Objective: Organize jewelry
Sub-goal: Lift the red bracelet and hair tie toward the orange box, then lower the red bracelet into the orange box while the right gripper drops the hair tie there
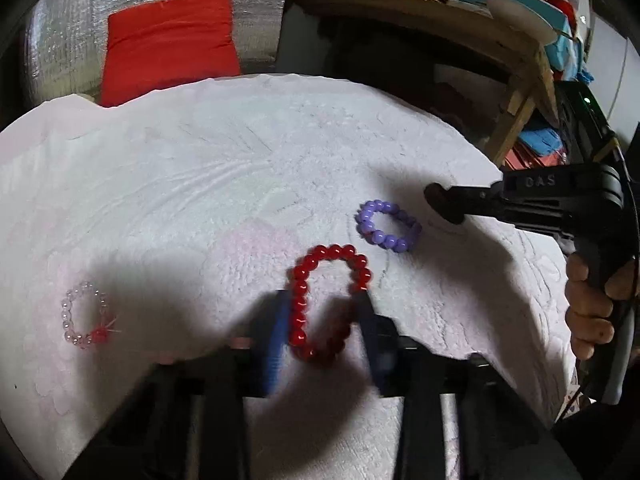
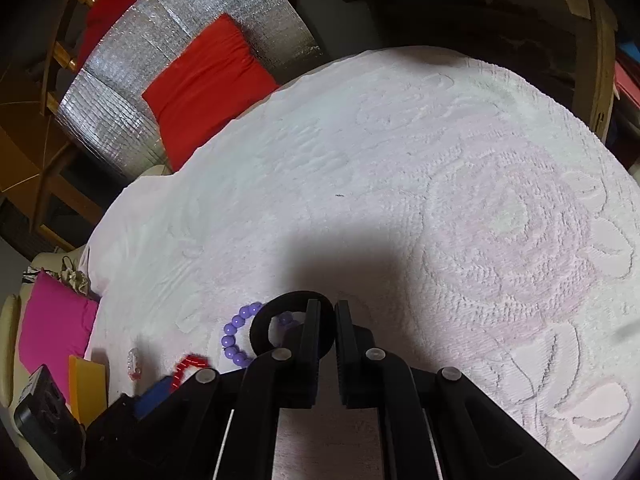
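Red bead bracelet (image 1: 326, 304) low centre, squeezed long between the left gripper (image 1: 322, 320) blue fingers (image 1: 276, 344), pinched. Purple bracelet (image 1: 388, 226) just right of it on white towel (image 1: 200, 184). Right gripper (image 2: 326, 320) pressed on a black hair tie (image 2: 264, 324). Clear bracelet (image 1: 82, 316) lower left, blurry.

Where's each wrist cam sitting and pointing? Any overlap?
Left wrist: on left gripper, angled down over white cloth; own blue fingers pinch red bracelet; right gripper and hand at right.
Right wrist: on right gripper, angled down; own black fingers grip black ring.
Shared: cloth, purple bracelet, red bracelet.
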A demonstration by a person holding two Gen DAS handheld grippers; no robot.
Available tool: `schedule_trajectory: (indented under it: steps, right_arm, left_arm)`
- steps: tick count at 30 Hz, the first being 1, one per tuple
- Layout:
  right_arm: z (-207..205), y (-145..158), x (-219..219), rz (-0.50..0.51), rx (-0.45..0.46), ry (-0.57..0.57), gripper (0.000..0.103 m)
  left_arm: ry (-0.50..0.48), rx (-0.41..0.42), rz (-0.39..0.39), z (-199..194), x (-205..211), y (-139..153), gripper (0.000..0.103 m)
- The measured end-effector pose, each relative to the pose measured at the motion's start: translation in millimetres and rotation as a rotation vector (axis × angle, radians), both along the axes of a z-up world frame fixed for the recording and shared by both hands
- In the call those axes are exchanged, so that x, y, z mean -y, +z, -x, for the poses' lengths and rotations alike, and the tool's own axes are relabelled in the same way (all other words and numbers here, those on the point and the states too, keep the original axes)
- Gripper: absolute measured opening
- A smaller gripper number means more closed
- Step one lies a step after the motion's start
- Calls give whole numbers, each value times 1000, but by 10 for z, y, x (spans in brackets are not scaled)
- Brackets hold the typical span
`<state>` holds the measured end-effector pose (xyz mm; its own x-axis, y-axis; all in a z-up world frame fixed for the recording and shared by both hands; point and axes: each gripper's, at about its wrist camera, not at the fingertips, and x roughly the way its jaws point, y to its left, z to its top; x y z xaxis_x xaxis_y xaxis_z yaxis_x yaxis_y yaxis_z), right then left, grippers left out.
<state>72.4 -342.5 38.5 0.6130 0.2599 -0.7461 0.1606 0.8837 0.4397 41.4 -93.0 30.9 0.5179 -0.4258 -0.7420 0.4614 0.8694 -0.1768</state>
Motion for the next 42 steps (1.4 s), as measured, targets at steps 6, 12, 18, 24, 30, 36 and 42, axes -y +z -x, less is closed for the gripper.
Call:
schedule_trajectory:
  steps: [6, 12, 18, 24, 30, 36, 42]
  right_arm:
    - [42, 66, -89, 4, 23, -2, 8]
    - [107, 211, -209, -23, 84, 15, 8]
    - [170, 335, -570, -20, 134, 84, 8]
    - [292, 434, -1078, -43, 196, 188, 8]
    - [522, 598, -1721, -9, 281, 307, 8]
    - [779, 793, -2611, -32, 319, 480, 8]
    - [987, 957, -3537, -28, 334, 638, 8]
  left_arm:
    - [-38, 6, -15, 105, 54, 42, 9]
    - [30, 65, 74, 218, -259, 382, 9]
    - [125, 97, 104, 350, -663, 622, 9]
    - [266, 158, 139, 560, -1171, 1005, 9]
    - [433, 265, 160, 1044, -1887, 1471, 9]
    - [590, 325, 100, 1595, -2732, 1743, 9]
    - [725, 292, 82, 1854, -3437, 1616, 9]
